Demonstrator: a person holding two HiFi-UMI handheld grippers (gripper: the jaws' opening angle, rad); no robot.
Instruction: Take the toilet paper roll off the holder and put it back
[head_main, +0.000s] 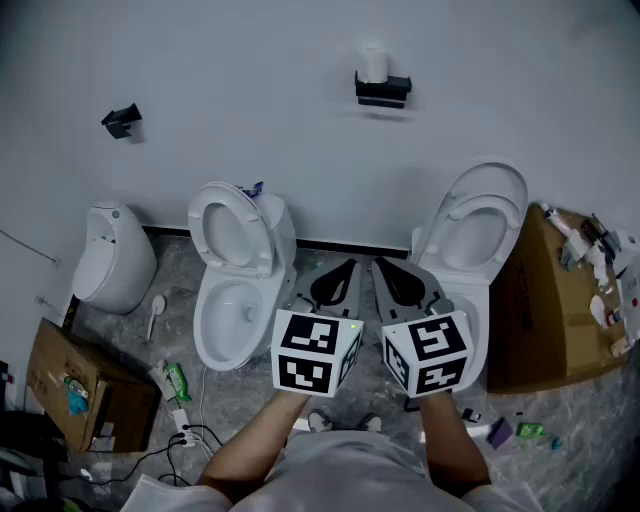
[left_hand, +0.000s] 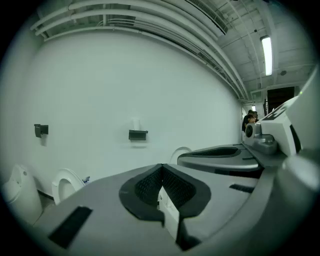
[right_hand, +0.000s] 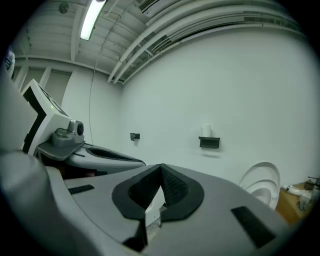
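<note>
Grey plastic up close: shows the left gripper (head_main: 347, 268) and right gripper (head_main: 383, 268) side by side, each with jaws pressed together on nothing.
Nearest, puts the black-and-white marker cubes (head_main: 315, 355) at the back of both grippers. Just past the closed tips, finds the left toilet (head_main: 232, 290) and the right toilet (head_main: 478, 225), both white with seats raised, on a mottled grey floor. Beside the right one, takes in a cardboard box (head_main: 545, 300) with small clutter on top. Farthest, high on the pale wall, places the toilet paper roll (head_main: 374, 63) upright atop its black holder (head_main: 383, 90), well apart from both grippers, with a second black holder (head_main: 122, 120) off to the left.
</note>
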